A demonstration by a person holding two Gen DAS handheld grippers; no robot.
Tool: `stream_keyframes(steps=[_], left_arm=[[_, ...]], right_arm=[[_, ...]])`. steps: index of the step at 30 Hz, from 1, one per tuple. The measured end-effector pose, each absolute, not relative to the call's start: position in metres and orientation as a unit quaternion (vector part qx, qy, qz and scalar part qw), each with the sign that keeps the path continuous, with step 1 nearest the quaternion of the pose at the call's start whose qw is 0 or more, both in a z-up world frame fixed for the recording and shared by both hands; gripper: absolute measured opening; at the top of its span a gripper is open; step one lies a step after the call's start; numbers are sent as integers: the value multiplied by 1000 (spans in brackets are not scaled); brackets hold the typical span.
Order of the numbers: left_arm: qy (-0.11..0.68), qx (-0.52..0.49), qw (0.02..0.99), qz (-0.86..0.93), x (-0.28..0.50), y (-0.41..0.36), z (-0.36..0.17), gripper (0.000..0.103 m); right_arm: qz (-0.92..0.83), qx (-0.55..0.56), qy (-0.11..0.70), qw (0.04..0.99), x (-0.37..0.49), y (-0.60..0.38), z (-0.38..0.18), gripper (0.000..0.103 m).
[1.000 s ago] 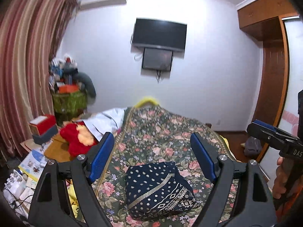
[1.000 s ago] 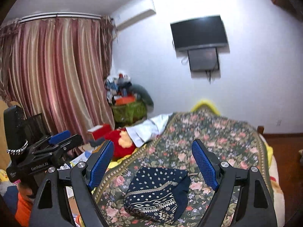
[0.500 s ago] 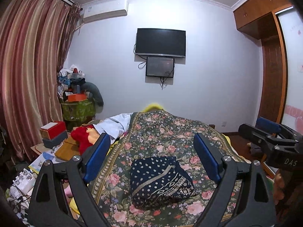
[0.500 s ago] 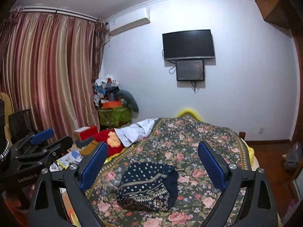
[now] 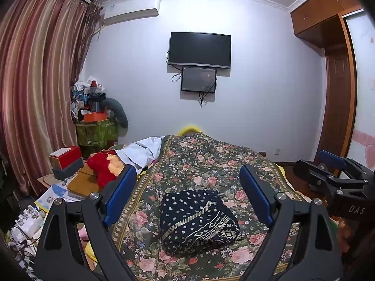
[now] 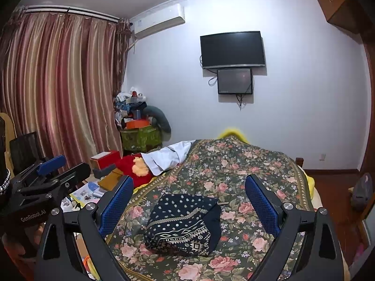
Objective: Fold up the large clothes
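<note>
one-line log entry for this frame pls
left gripper: open, empty | right gripper: open, empty | folded navy patterned garment: on floral bedspread, untouched

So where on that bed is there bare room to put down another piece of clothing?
The floral bedspread lies bare beyond the folded navy garment, up to the yellow pillow, and along its right side. The left edge is crowded: white cloth, red plush toy, boxes.

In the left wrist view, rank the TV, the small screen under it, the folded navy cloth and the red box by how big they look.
1. Folded navy cloth, though it is nearest the camera
2. TV
3. Small screen
4. Red box
</note>
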State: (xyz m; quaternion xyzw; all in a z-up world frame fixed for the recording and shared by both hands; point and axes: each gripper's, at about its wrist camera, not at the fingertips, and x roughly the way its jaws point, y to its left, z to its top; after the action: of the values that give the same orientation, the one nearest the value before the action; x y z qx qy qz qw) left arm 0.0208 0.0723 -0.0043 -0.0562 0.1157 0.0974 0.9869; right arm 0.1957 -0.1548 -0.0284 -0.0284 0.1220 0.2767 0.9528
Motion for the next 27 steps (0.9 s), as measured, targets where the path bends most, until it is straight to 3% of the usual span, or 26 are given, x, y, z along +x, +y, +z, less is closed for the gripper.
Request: stream_keyframes(steps=[27], left_arm=[[124,-61,988,76,30,84,-9,96]], right_arm=[[270,-17,127,954,194,-149,-32,96]])
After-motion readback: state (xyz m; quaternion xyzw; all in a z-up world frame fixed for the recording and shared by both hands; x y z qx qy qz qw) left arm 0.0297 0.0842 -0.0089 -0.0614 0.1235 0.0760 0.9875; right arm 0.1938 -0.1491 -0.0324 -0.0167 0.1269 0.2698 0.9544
